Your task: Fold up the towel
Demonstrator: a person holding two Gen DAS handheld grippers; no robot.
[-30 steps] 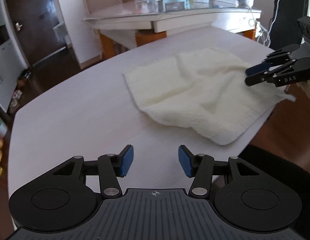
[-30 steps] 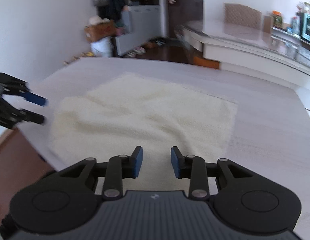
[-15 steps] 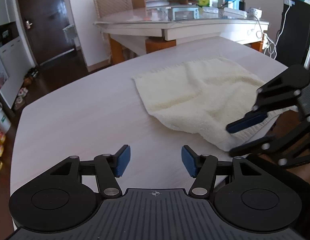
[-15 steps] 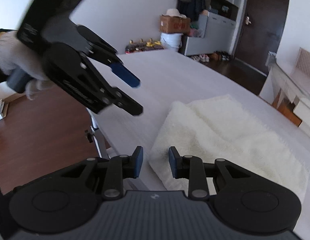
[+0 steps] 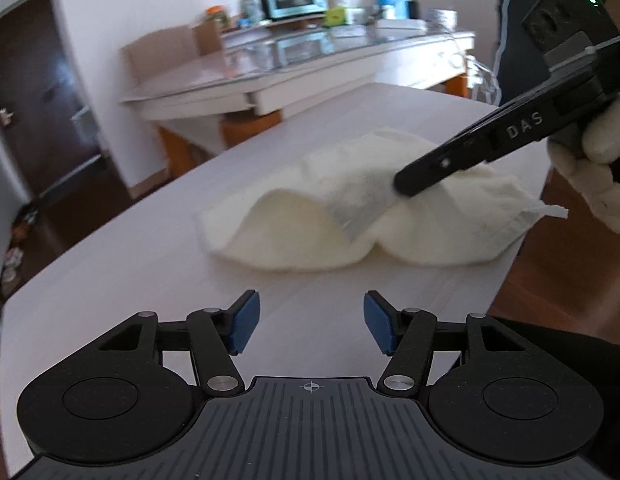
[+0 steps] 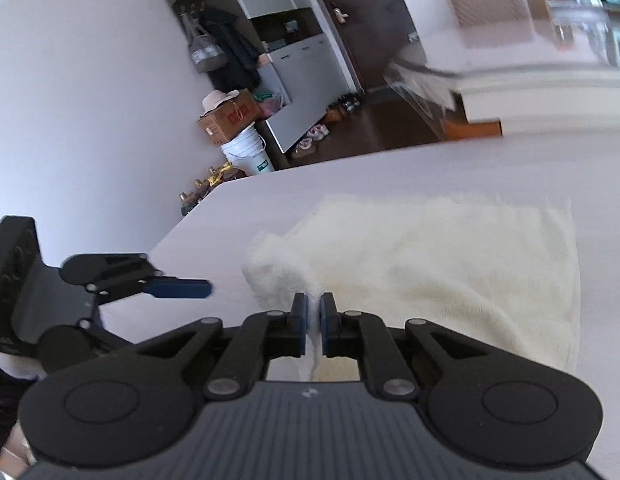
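Clearly the fold turned on one relation: the left tongs (image 5: 310, 322) hung spread wide and empty over bare counter (image 5: 109, 280), with the towel (image 5: 293, 236) lying ahead of them and a little to their right, apart from their pads. Its long axis seemed to run across that view, from the rounded near-left edge toward the frayed corner hanging off the counter's right side. Moving rightward, a lifted flap of the cream cloth rose in the middle, pinched from above by the right tongs (image 5: 406, 186), whose gloved hand (image 5: 590, 176) sat at the far right. From the right wrist view, the left tongs (image 6: 181, 289) showed at the left edge beside the towel (image 6: 450, 264) but not touching it, while the right tongs (image 6: 313, 314) were closed on a ridge of fabric between their blue pads. The rest of the towel spread flat beyond and to the right. So the right side held the cloth; the left was the free one, near the unheld left edge
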